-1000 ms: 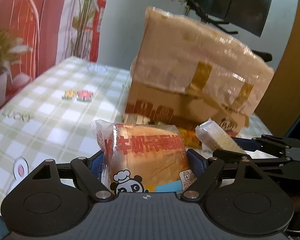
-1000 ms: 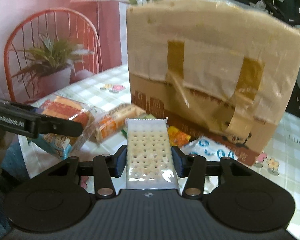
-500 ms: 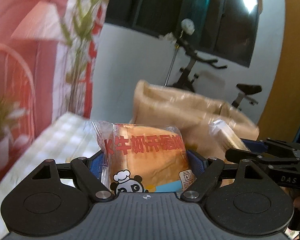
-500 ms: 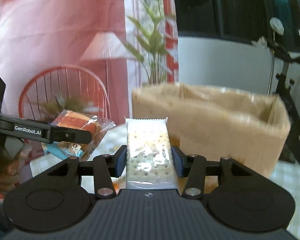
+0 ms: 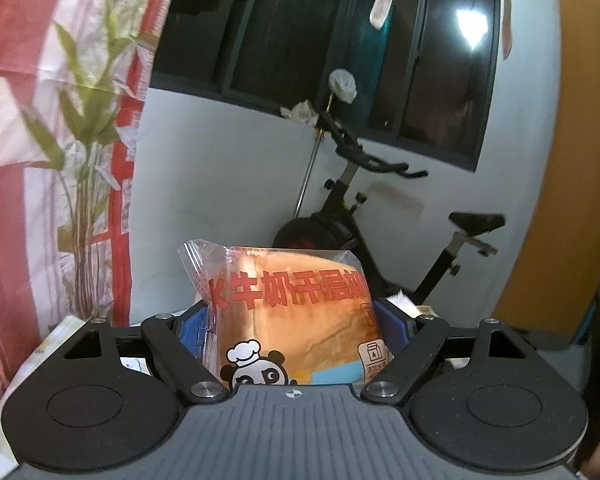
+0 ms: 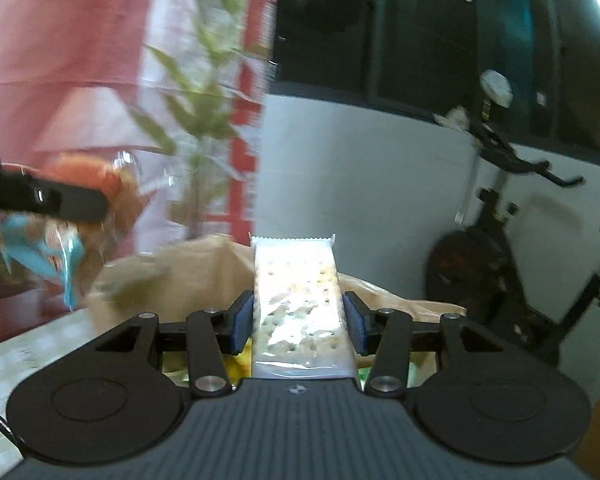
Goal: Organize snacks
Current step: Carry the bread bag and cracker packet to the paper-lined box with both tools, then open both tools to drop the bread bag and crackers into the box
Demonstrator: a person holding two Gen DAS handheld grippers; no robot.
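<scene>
Carrying two snacks up over the box

Left view: my left gripper (image 5: 296, 316) is clamping the bread pack (image 5: 288, 312) in the air; the soft bag may be slipping out. The box, seen a second ago, is now gone below.
Right view: my right gripper (image 6: 298, 316) is pinching the cracker pack (image 6: 300, 308) above the box (image 6: 172, 272); too early release is missing it. Before, only the box's side was showing.

Both wrist cams look forward along fingers, slightly downward; both share exercise bike (image 5: 384, 216), window (image 6: 420, 32).
</scene>
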